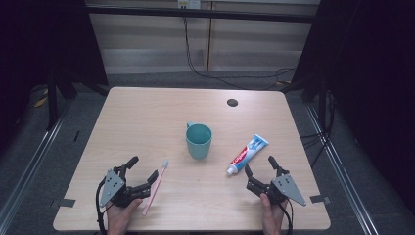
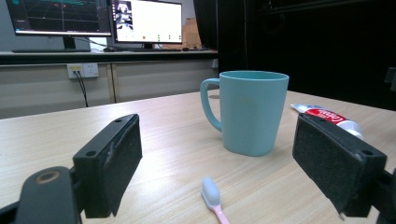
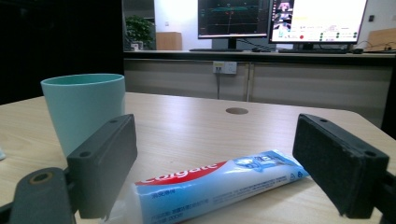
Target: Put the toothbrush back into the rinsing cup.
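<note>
Teal mug (image 1: pixel 198 140) stands upright at table centre, handle toward the far side; nothing visible inside it. Left gripper (image 1: pixel 140 175) rests near-left, jaws apart, with the pink toothbrush (image 1: pixel 155 186) lying flat between them, not pinched. Right gripper (image 1: pixel 260 169) sits near-right, jaws apart, just short of the toothpaste tube (image 1: pixel 247 154), which lies flat right of the mug. Light wood table (image 1: pixel 147 112); round cable hole (image 1: pixel 232 102) far right. Monitors (image 2: pixel 93 21) on a bench beyond.

Right tongs (image 3: pixel 212 177) gaping around toothpaste tube (image 3: pixel 210 189) (lying flat); teal cup (image 3: pixel 79 109) beyond.
</note>
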